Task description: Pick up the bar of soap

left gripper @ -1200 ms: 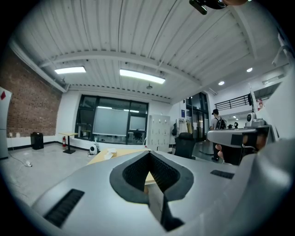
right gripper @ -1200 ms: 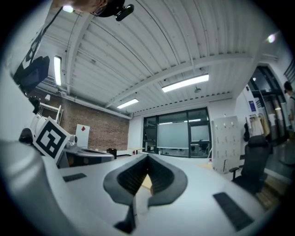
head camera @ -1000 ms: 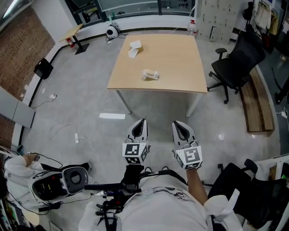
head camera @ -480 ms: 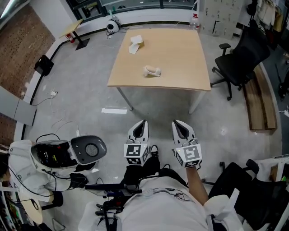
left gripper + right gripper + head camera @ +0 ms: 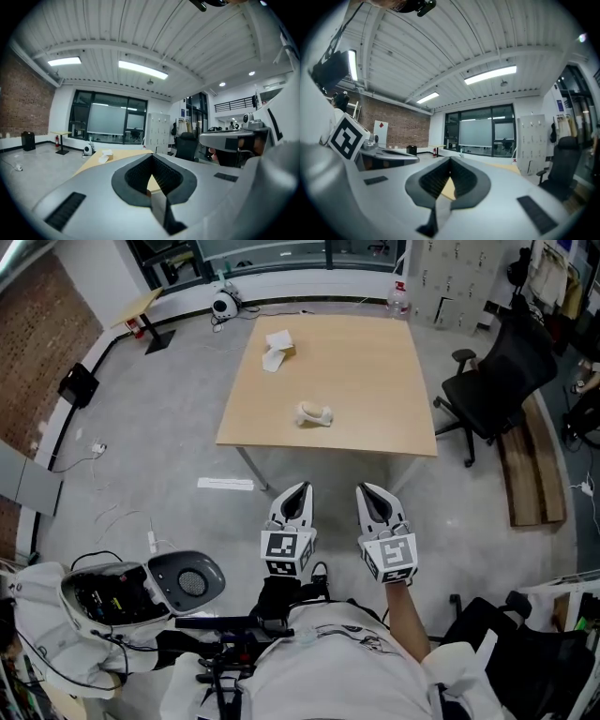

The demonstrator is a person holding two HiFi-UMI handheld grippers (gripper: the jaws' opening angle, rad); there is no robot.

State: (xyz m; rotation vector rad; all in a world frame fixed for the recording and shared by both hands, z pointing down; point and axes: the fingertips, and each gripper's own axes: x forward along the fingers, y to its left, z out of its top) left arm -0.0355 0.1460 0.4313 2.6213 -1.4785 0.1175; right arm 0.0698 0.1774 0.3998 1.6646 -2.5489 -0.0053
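Note:
On the light wooden table [image 5: 375,381], a small whitish lump [image 5: 314,415] lies near the front left. A white box with paper [image 5: 277,348] lies at the far left; which of the two is the soap I cannot tell. My left gripper [image 5: 298,491] and right gripper [image 5: 367,491] are held side by side over the floor, short of the table's front edge, both pointing at it. Both are shut with nothing between the jaws. The left gripper view shows the closed jaws with the table [image 5: 117,154] far ahead. The right gripper [image 5: 450,161] looks the same.
A black office chair [image 5: 502,371] stands right of the table, with a wooden bench [image 5: 534,465] beyond it. A white strip [image 5: 225,485] and cables lie on the floor at the left. A person with bulky white gear [image 5: 141,592] is at the lower left.
Both grippers and the view have moved forward toward the table, which now lies closer. The white gear at the lower left has shifted and its round lid stands open.

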